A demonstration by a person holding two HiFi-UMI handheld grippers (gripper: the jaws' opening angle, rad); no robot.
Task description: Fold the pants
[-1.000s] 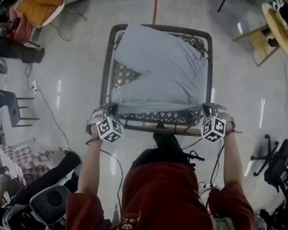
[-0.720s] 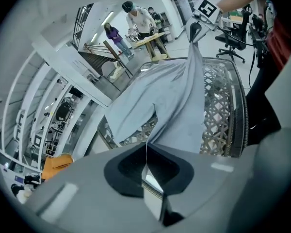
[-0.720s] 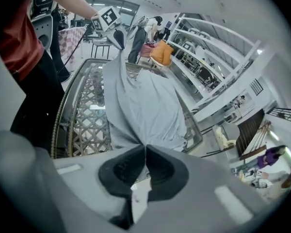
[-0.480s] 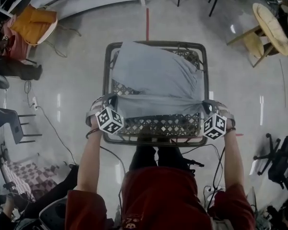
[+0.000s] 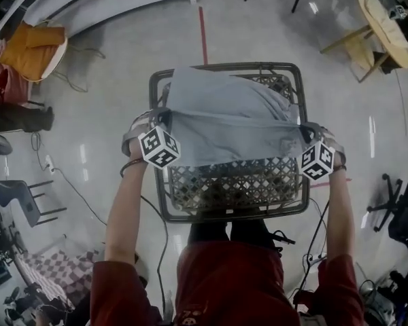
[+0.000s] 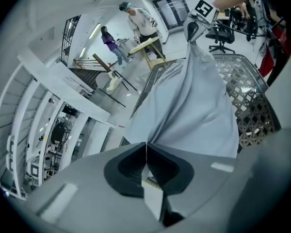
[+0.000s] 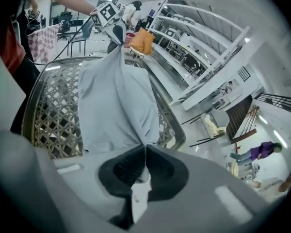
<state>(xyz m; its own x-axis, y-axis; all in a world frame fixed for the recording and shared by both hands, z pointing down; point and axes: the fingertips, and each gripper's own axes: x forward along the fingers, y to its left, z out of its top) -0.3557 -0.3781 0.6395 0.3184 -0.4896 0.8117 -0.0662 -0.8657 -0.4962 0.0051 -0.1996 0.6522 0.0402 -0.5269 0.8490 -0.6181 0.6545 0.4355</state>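
One pants (image 5: 224,117), one table (image 5: 238,182), left claw (image 6: 146,148), right claw (image 7: 145,149), both gripping

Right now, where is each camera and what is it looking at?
Head view: on the head, facing down at the pants and table; arms, left gripper, right gripper show.
Left gripper view: on that gripper, facing along its shut jaws, across the pants.
Right gripper view: likewise, facing the left gripper.
All share the pants.

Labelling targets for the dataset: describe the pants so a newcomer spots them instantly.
Find the metal lattice-topped table in the middle of the shiny floor. The pants are the pale grey-blue cloth across its far half, near edge pinched by the left gripper and right gripper. They are the only cloth on that dark openwork metal.
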